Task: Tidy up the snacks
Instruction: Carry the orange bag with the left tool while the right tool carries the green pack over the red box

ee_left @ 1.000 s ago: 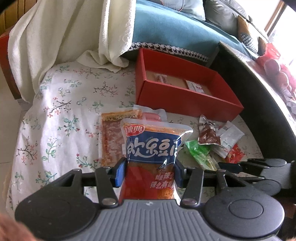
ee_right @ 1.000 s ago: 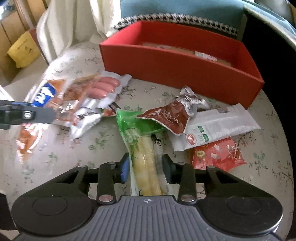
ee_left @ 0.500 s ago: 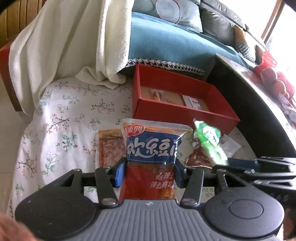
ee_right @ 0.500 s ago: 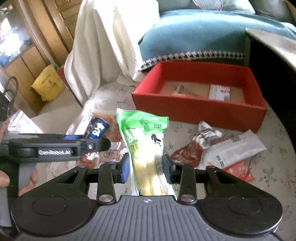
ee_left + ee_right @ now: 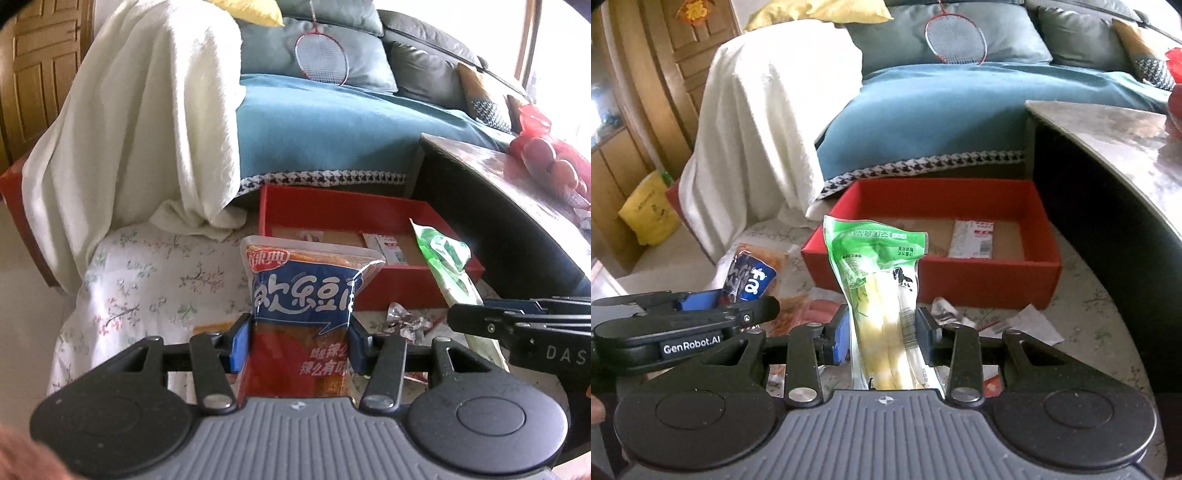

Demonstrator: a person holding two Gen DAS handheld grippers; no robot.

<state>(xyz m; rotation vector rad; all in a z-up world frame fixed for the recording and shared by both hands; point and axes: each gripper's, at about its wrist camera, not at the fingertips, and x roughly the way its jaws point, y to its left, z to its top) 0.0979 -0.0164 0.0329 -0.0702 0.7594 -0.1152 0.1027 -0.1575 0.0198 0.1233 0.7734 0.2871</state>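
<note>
My left gripper (image 5: 297,341) is shut on a blue and red snack bag (image 5: 306,291), held upright above the flowered tablecloth (image 5: 147,280). Its blue top (image 5: 750,278) also shows at the left of the right wrist view. My right gripper (image 5: 882,334) is shut on a green pack of pale stalks (image 5: 879,280), also lifted; that green pack (image 5: 443,258) appears at the right of the left wrist view. Beyond both stands an open red box (image 5: 982,273) with a cardboard floor and a white label inside. Loose packets (image 5: 1023,321) still lie on the table before the box.
A dark, raised tabletop (image 5: 1108,147) borders the right side. A chair draped in a white cloth (image 5: 768,122) and a blue-covered sofa (image 5: 960,110) stand behind the box. A crumpled foil wrapper (image 5: 402,321) and an orange packet (image 5: 210,326) lie on the cloth.
Both grippers have risen and tilted up with their packs. The green pack left the table, and the sofa and chair have come into view.
</note>
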